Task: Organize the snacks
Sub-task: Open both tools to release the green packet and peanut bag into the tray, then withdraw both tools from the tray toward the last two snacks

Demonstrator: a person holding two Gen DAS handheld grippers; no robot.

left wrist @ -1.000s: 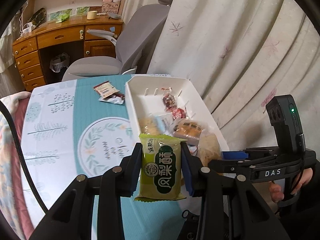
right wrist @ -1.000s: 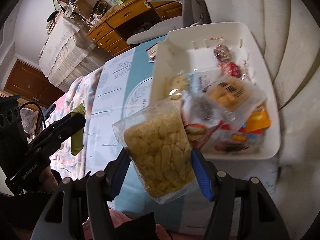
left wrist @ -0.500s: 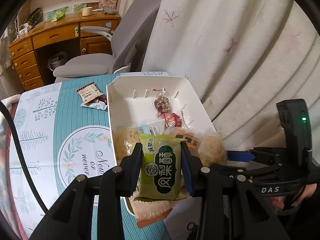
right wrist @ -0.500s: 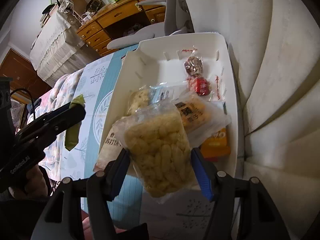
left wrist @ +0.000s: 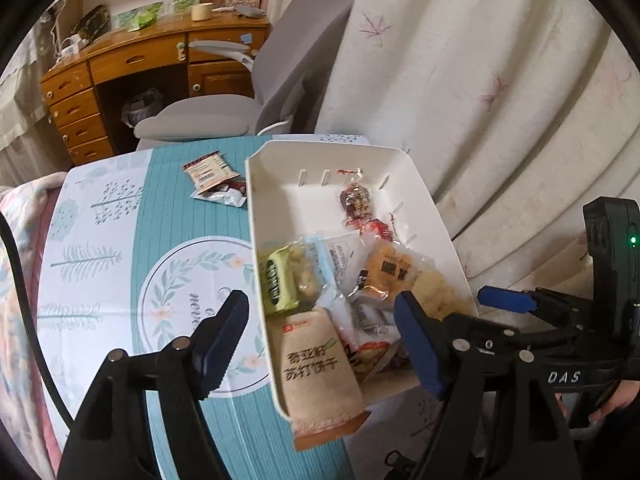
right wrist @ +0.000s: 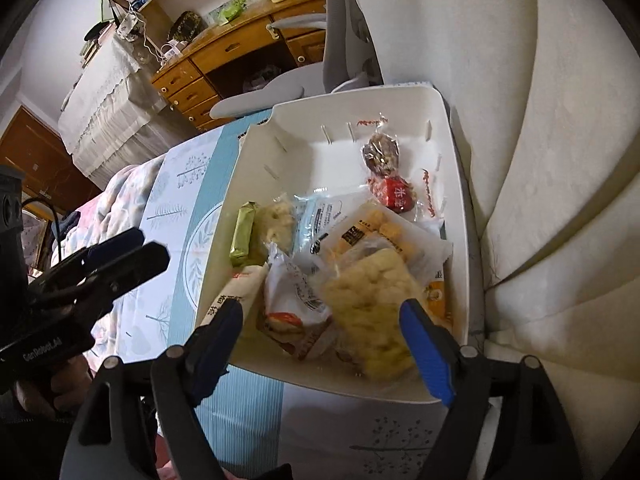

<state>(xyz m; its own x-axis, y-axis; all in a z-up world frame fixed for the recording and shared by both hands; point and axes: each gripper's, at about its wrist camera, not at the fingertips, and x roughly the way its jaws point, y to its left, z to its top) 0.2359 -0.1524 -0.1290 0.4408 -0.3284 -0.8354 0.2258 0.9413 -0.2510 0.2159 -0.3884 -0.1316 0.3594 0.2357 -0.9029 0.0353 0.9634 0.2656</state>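
Observation:
A white bin (left wrist: 416, 184) (right wrist: 456, 152) on the teal tablecloth holds several snack packs. The green pastry pack (left wrist: 277, 281) (right wrist: 243, 238) lies inside by the bin's left wall. The clear bag of yellow puffs (right wrist: 370, 304) (left wrist: 434, 293) lies in the bin's near right corner. A beige cracker pack (left wrist: 316, 372) hangs over the near rim. My left gripper (left wrist: 320, 340) is open and empty above the bin's near end. My right gripper (right wrist: 320, 352) is open and empty just above the puff bag.
Two small snack packets (left wrist: 214, 180) lie on the tablecloth left of the bin. A grey office chair (left wrist: 256, 80) and a wooden desk (left wrist: 132, 64) stand beyond the table. A curtain (left wrist: 500, 80) hangs close on the right. A quilt (right wrist: 120, 196) covers the table's left side.
Both grippers opened. The green pastry pack dropped from the left gripper into the bin, and the puff bag dropped from the right gripper into the bin's near right corner.

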